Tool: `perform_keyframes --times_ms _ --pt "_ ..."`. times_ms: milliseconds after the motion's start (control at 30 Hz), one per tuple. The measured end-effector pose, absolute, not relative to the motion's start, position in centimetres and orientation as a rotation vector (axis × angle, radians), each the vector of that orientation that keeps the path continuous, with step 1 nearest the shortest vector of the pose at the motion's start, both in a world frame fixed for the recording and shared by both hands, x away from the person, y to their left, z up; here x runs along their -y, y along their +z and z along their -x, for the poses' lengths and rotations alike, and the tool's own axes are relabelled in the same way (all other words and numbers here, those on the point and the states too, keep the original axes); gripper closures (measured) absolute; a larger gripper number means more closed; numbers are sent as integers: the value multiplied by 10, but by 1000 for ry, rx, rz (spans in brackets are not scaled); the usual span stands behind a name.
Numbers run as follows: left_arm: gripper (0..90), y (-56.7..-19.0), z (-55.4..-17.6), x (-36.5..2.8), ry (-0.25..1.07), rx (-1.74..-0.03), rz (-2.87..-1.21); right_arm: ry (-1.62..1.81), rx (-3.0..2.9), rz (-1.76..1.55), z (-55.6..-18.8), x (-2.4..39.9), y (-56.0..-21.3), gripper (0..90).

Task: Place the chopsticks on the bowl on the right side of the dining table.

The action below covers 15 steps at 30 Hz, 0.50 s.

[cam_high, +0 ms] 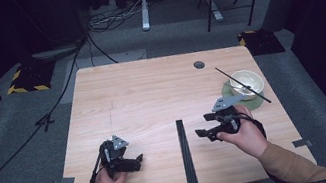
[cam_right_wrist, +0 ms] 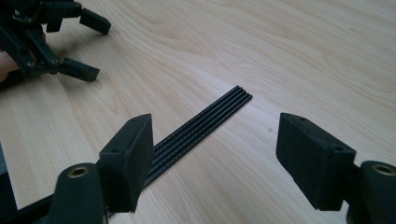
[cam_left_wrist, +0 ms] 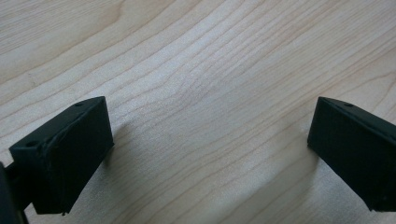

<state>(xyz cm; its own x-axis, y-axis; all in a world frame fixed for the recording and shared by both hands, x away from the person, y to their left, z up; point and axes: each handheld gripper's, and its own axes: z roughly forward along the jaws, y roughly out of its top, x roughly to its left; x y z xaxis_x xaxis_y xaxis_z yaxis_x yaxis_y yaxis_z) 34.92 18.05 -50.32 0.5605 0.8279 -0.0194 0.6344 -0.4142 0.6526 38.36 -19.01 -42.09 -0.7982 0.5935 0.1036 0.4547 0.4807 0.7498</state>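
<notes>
On the table (cam_high: 150, 88), black rods (cam_right_wrist: 196, 130) lie between spread right gripper (cam_right_wrist: 215, 158) fingers.

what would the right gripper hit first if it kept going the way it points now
Probably the row of black sticks lying side by side on the table. The right gripper, jaws open, aims down at them, with the left gripper farther off to one side. Depth is hard to judge.

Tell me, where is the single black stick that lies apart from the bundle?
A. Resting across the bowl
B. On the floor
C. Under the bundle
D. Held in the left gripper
A: the lone black stick lies slanted across the rim of the pale bowl, away from the bundle.
</notes>
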Motion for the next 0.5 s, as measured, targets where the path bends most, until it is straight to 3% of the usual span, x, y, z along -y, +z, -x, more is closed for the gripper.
perform_keyframes --times_ms 167,500 --pt "3 -503 -349 -180 405 -1167 -2179 1164 -2498 -894 -377 182 -436 227" --pt "3 -503 -349 -180 402 -1167 -2180 1073 -2592 -816 -366 160 -471 256"
